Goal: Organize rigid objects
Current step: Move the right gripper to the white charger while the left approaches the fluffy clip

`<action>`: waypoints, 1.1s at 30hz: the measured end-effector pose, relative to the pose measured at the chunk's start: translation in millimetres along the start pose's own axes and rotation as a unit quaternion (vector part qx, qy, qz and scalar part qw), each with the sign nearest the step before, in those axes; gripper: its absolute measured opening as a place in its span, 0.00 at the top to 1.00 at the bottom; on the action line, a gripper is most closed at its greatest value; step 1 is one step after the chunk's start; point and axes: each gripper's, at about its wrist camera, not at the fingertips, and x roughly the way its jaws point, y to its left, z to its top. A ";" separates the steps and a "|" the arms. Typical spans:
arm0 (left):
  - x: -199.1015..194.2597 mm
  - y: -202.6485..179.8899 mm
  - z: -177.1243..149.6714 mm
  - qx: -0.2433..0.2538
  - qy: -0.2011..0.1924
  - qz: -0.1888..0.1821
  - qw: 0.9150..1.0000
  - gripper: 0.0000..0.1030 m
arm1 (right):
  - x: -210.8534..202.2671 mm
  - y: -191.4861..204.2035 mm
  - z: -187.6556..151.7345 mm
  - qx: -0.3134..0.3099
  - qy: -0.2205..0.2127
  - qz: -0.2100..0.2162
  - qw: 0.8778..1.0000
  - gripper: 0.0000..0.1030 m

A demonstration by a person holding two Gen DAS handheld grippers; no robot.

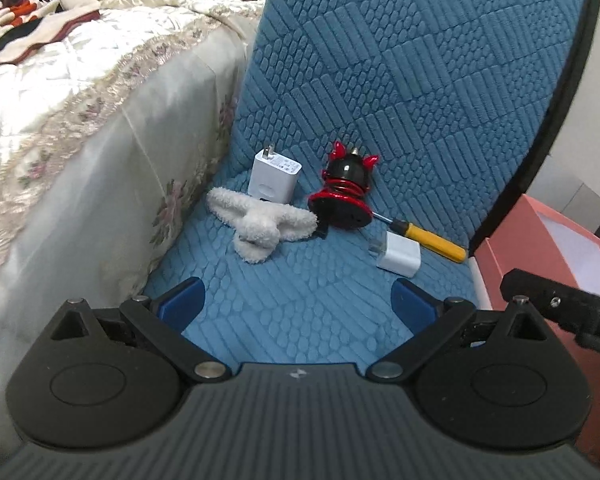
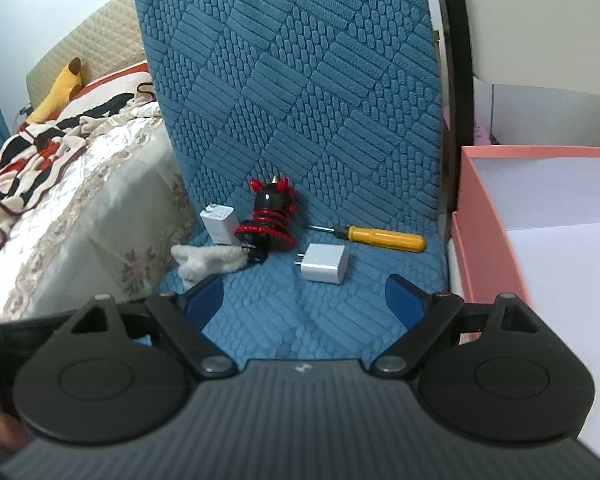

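Note:
On the blue chair seat (image 1: pixel 300 320) lie a large white charger (image 1: pixel 274 178), a red and black horned figurine (image 1: pixel 342 192), a small white charger (image 1: pixel 398 256), a yellow-handled screwdriver (image 1: pixel 428 239) and a white fluffy cloth (image 1: pixel 260 224). The same things show in the right wrist view: large charger (image 2: pixel 219 224), figurine (image 2: pixel 269 220), small charger (image 2: pixel 324 262), screwdriver (image 2: pixel 384 237), cloth (image 2: pixel 208 260). My left gripper (image 1: pixel 298 304) is open and empty, short of the objects. My right gripper (image 2: pixel 304 300) is open and empty, just in front of the small charger.
A pink box (image 2: pixel 540 216) with a white inside stands right of the chair; it also shows in the left wrist view (image 1: pixel 548 240). A bed with a floral cover (image 1: pixel 80 120) borders the chair on the left. The chair back (image 2: pixel 300 80) rises behind the objects.

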 end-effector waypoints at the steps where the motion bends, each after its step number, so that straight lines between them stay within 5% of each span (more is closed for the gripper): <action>1: 5.3 0.8 2.3 -0.006 0.003 -0.003 1.000 0.03 | 5.7 -0.6 2.0 0.001 0.002 0.001 1.000 0.13; 19: 82.5 6.2 28.5 -0.016 0.043 0.031 0.998 0.05 | 121.5 -32.8 23.5 0.019 0.079 -0.006 0.997 0.14; 33: 125.9 0.9 39.6 0.001 0.057 0.070 0.996 0.11 | 178.9 -37.5 27.2 0.018 0.128 0.000 0.992 0.32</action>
